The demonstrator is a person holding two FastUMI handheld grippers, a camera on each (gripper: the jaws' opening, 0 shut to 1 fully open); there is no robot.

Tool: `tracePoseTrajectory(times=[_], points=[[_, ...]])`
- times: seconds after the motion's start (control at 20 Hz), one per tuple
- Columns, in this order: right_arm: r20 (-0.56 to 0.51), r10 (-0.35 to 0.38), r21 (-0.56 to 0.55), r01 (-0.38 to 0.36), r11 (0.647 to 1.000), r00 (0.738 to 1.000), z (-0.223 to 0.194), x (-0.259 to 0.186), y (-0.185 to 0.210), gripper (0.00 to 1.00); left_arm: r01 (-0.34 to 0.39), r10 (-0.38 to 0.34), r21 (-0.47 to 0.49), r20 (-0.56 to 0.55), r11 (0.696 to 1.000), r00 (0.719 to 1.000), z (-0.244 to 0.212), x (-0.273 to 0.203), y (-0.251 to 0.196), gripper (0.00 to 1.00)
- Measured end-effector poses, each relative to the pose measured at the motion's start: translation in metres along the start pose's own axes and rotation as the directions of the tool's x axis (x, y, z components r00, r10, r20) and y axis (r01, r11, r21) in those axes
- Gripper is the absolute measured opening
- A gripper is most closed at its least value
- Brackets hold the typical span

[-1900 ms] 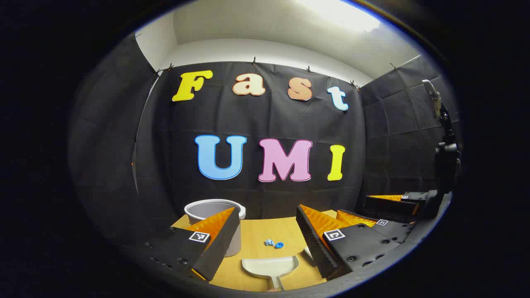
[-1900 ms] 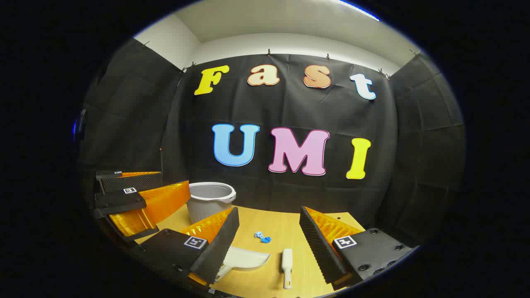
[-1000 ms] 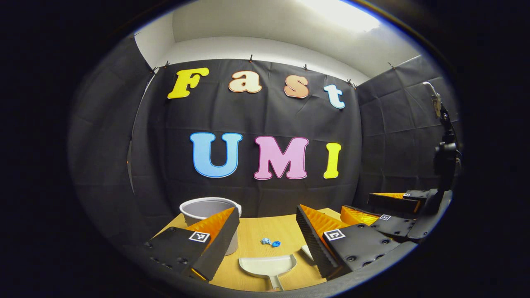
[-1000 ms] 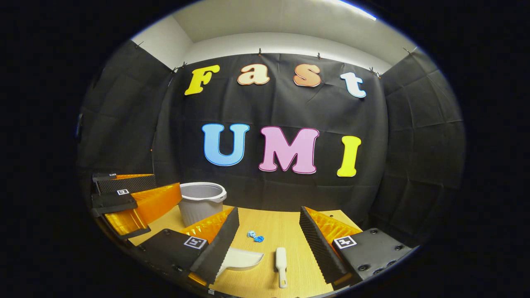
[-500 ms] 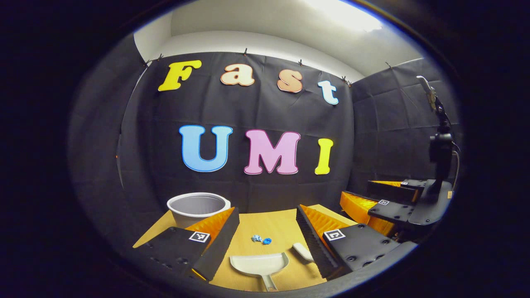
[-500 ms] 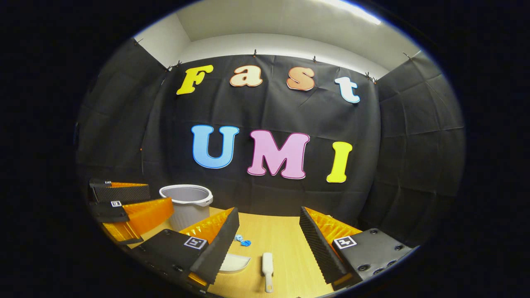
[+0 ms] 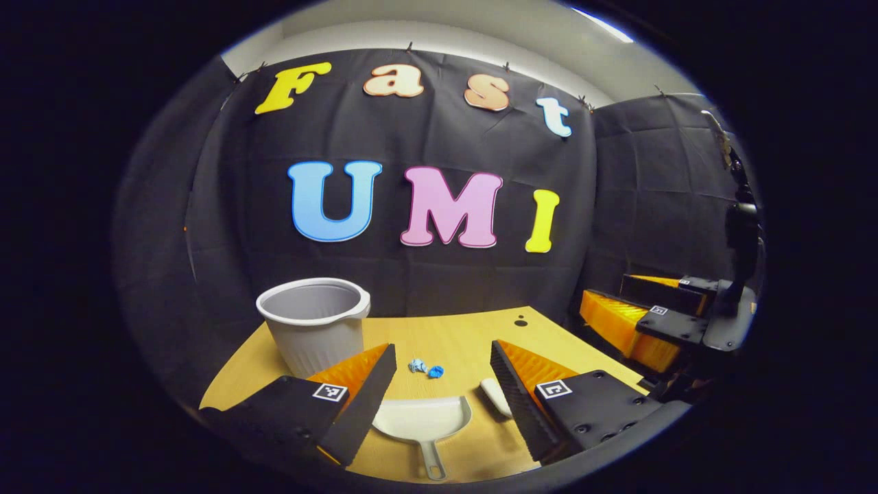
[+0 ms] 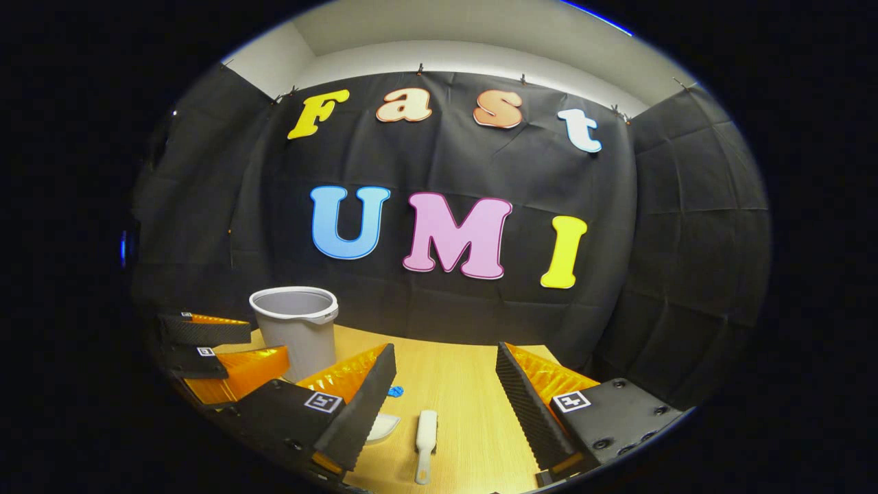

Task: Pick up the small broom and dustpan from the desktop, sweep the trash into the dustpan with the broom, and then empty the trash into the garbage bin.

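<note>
Jaws of both grippers gape, empty: left gripper [image 7: 439,394] above the dustpan [image 7: 422,418], right gripper [image 8: 444,401] above the broom [image 8: 424,433]. Approach step; next, probably descend onto each handle.

white dustpan [image 7: 422,419], small broom [image 8: 425,432] flat on desk; blue trash [image 7: 426,368]; grey bin [image 7: 314,322] upright.

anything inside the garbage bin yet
From the left gripper view, the garbage bin shows only bare grey inner wall near its rim; its bottom is hidden by the near wall. The blue trash lies on the desktop.
</note>
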State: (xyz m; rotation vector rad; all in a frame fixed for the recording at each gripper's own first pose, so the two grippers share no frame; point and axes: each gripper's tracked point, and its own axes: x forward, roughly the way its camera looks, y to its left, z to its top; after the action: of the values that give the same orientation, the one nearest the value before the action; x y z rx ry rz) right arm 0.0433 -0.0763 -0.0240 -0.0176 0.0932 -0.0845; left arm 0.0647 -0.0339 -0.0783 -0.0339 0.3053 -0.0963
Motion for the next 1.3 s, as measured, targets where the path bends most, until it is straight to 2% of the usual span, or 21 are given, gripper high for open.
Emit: tracePoseTrajectory(times=[0.15,0.25,0.35,0.5,0.6,0.7,0.8,0.95,1.1,1.25,1.3], points=[[-0.027,0.024,0.009,-0.024,1.000,0.999,-0.013,0.013,-0.004,0.95,-0.037,0.034,-0.018,-0.134,0.999,0.990,-0.038,0.011,0.007,0.82],[-0.043,0.047,0.010,-0.046,0.999,0.998,-0.021,0.020,-0.004,0.95,-0.052,0.042,-0.032,-0.256,0.998,0.966,-0.073,0.015,0.009,0.82],[-0.058,0.061,0.015,-0.060,0.998,0.996,-0.027,0.026,-0.008,0.95,-0.014,-0.023,-0.089,-0.404,0.996,0.914,-0.109,0.021,-0.002,0.87],[-0.066,0.063,0.044,-0.060,0.997,0.996,-0.039,0.026,-0.014,0.95,-0.067,-0.026,-0.151,-0.542,0.986,0.840,-0.155,0.023,0.003,0.85],[-0.098,0.058,0.045,-0.054,0.998,0.993,-0.057,0.026,-0.018,0.95,-0.096,-0.038,-0.175,-0.635,0.980,0.772,-0.183,0.027,0.002,0.85],[-0.135,0.051,0.067,-0.042,0.997,0.990,-0.072,0.022,-0.024,0.95,-0.085,-0.079,-0.191,-0.713,0.978,0.697,-0.218,0.033,-0.005,0.85],[-0.152,0.041,0.089,-0.028,0.996,0.987,-0.078,0.016,-0.029,0.95,-0.094,-0.064,-0.154,-0.786,0.984,0.615,-0.241,0.041,0.000,0.85],[-0.162,0.019,0.080,-0.006,0.997,0.987,-0.080,0.011,-0.040,0.95,-0.120,-0.064,-0.147,-0.850,0.982,0.523,-0.253,0.060,-0.001,0.85],[-0.189,0.008,0.080,0.008,0.997,0.982,-0.088,0.005,-0.047,0.95,-0.132,-0.076,-0.153,-0.884,0.979,0.461,-0.254,0.084,-0.005,0.77],[-0.241,0.011,0.098,0.013,0.995,0.970,-0.098,0.001,-0.047,0.96,-0.130,-0.031,-0.091,-0.914,0.987,0.405,-0.256,0.105,-0.004,0.71],[-0.253,0.011,0.108,0.017,0.994,0.968,-0.099,0.000,-0.047,0.95,-0.147,-0.023,-0.085,-0.924,0.986,0.383,-0.257,0.106,-0.004,0.61]])
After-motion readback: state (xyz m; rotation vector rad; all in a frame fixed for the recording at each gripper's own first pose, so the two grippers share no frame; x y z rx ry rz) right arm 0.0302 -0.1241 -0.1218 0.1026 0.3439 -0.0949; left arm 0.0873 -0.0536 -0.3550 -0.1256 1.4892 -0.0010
